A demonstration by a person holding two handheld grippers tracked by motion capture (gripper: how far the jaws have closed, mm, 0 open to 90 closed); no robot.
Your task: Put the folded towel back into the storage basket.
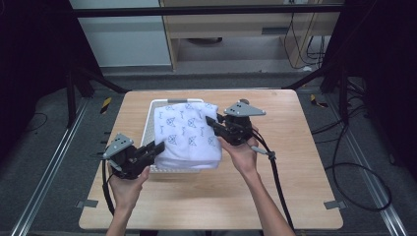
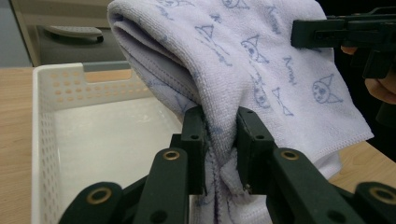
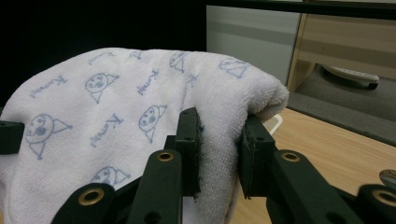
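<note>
A white perforated basket point(image 1: 153, 104) sits on the wooden tabletop point(image 1: 295, 162), left of the middle and toward the far edge. In the left gripper view its floor point(image 2: 107, 149) is bare and white, with nothing lying on it, and a slot handle shows in its far wall. A white towel point(image 1: 187, 135) printed with small blue cat faces is folded into a thick bundle and held up over the basket, covering most of it in the high view; whether its lower edge touches the basket's near rim cannot be told. 2 tools hold the towel, 1 at each side. The left tool point(image 1: 156, 147), in the person's left hand point(image 1: 127, 189) near the basket's near-left corner, has its jaws closed on a bunched edge of the cloth; in the left gripper view the left tool point(image 2: 220, 140) pinches the fabric between its 2 black pads. The right tool point(image 1: 214, 123), in the right hand point(image 1: 243, 155) on the side toward the tabletop's right edge, is clamped on the opposite folded edge; in the right gripper view the right tool point(image 3: 219, 149) has thick terry cloth pressed between its pads. The towel point(image 3: 116, 121) arches upward between the 2 grips.
</note>
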